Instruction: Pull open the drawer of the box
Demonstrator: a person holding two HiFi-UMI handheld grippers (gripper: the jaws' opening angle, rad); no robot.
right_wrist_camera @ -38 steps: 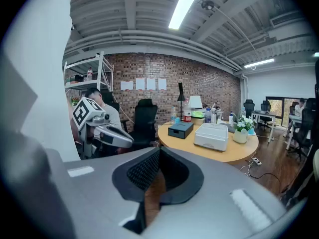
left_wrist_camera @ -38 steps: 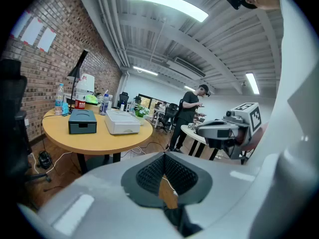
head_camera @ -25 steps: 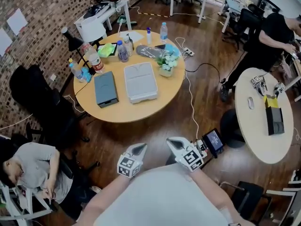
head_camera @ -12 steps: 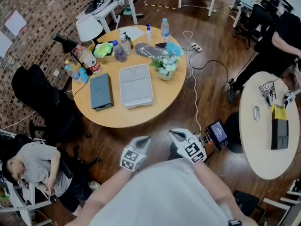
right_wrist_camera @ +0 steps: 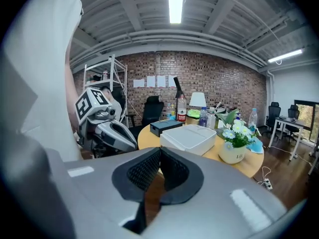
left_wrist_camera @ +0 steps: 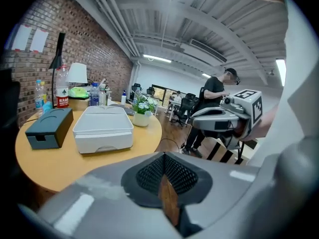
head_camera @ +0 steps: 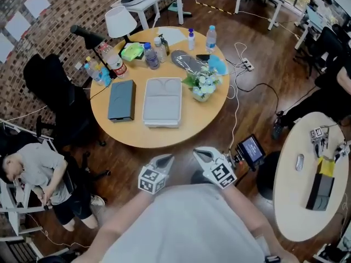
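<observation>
The white box (head_camera: 162,101) lies flat near the middle of the round wooden table (head_camera: 164,138), its drawer front with a finger notch facing the near edge (left_wrist_camera: 103,128) (right_wrist_camera: 188,137). A dark blue-grey box (head_camera: 122,99) lies just left of it. I hold both grippers close to my chest, well short of the table and off the floor. The left gripper (head_camera: 165,159) (left_wrist_camera: 164,159) is shut with nothing between its pads. The right gripper (head_camera: 199,153) (right_wrist_camera: 160,152) is also shut and empty. Each gripper shows in the other's view.
A flower pot (head_camera: 202,86), several bottles (head_camera: 150,55) and a white lamp (head_camera: 119,21) crowd the table's far side. A black chair (head_camera: 52,97) and a seated person (head_camera: 33,174) are at the left. A small screen (head_camera: 251,149) and a second round table (head_camera: 299,201) stand to the right.
The head view has swung, so the table and lamp sit slightly further right and the second table lower. Both grippers stay shut at my chest.
</observation>
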